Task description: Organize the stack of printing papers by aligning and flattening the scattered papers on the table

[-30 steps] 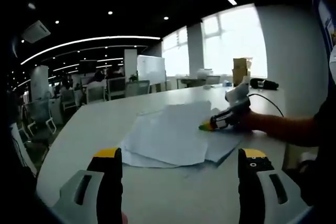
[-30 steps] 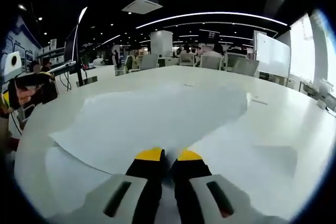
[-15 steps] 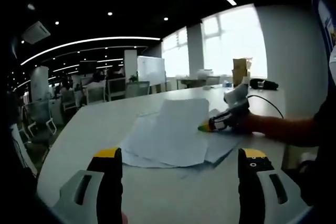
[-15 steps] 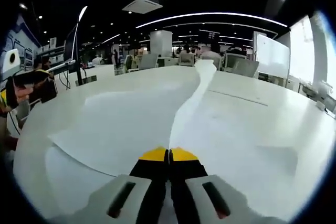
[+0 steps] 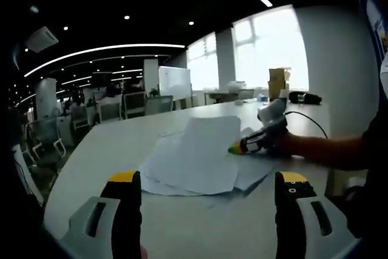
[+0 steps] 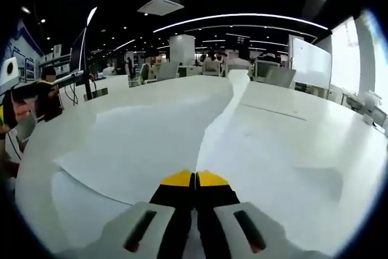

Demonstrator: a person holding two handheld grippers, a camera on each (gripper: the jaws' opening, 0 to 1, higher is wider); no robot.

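Papers (image 5: pixel 194 159) lie scattered ahead of my left gripper (image 5: pixel 206 195), jaws spread wide; my right gripper (image 6: pixel 195 179) pinches the top sheet (image 6: pixel 227 110) by its edge.

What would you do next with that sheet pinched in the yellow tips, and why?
Probably carry the sheet across and lay it flat on the pile. The right gripper is shut on its edge, lifting it into a ridge, while the other papers lie fanned askew. The left gripper waits open.
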